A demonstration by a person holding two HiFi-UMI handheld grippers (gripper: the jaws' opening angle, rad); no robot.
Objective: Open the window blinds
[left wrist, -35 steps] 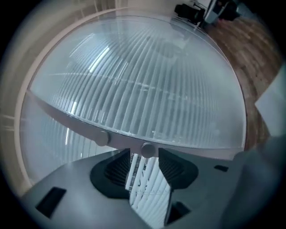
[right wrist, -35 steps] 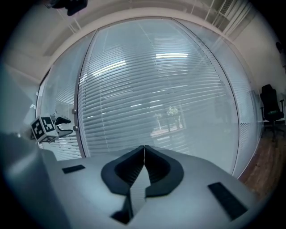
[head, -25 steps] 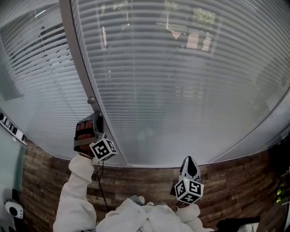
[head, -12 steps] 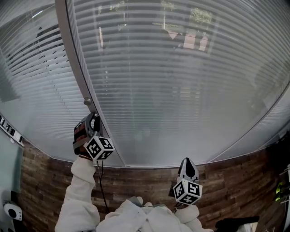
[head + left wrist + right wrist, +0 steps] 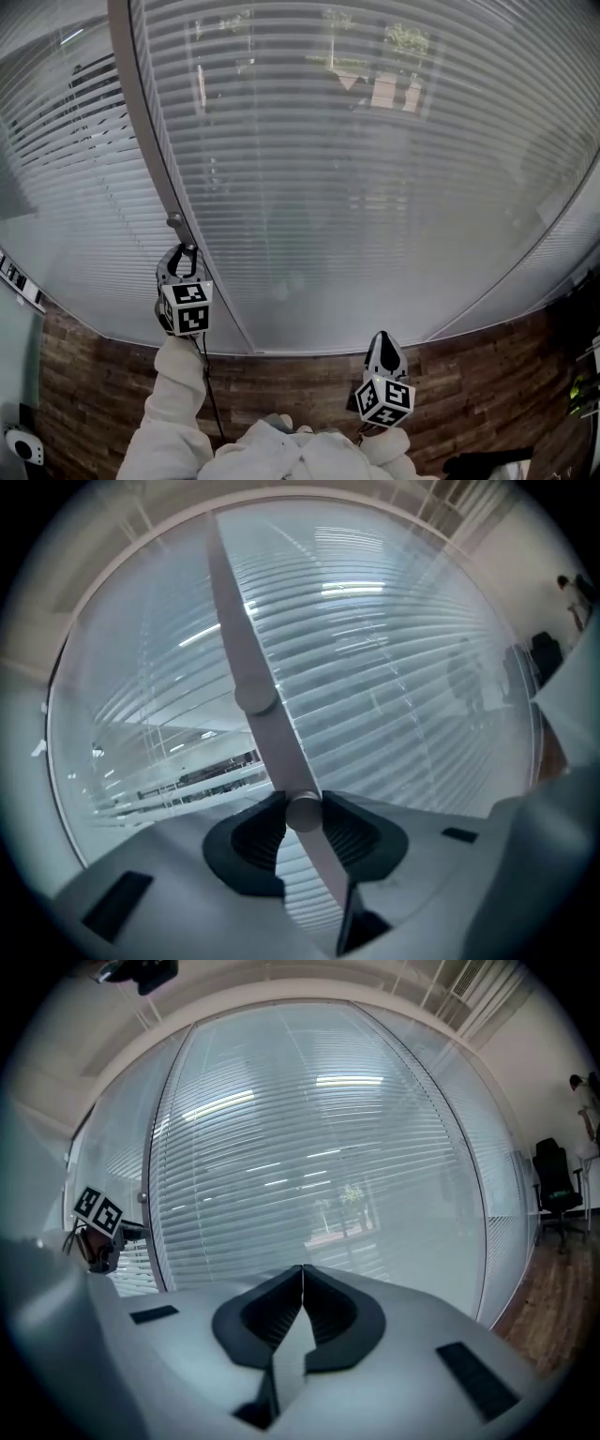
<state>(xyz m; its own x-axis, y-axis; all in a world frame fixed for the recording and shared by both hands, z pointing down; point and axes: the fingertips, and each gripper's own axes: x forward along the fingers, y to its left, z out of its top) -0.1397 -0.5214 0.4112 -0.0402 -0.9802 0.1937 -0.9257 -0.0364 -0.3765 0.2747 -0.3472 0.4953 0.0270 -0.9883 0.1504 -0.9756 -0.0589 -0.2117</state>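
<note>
Left gripper (image 5: 181, 255) has rolled since a second ago: its marker cube, tilted then, now faces the camera square-on. Its hand sits slightly higher in the head view. Its jaws have just been closing, and the lower knob (image 5: 302, 810) is between them. Both pads are against the knob, so the left claw is clamped on it.

The knob sits on the grey frame bar (image 5: 141, 141) that runs up between two panes. A second knob (image 5: 255, 697) is on the same bar just above the jaws, apart from them.

Right gripper (image 5: 385, 345) is low and well apart from the bar, pointing at the big pane, jaws together with nothing between them.

The window blinds (image 5: 356, 187) fill the wide pane right of the bar. Their slats look nearly shut, though glare makes this hard to judge, and trees and a building show faintly through. The left-pane blinds (image 5: 66, 169) show darker gaps between the slats.

Below the window is a wood-plank wall (image 5: 281, 375). A thin cable (image 5: 208, 394) hangs beside the white sleeve (image 5: 169, 412). An office chair (image 5: 553, 1185) stands far right.
</note>
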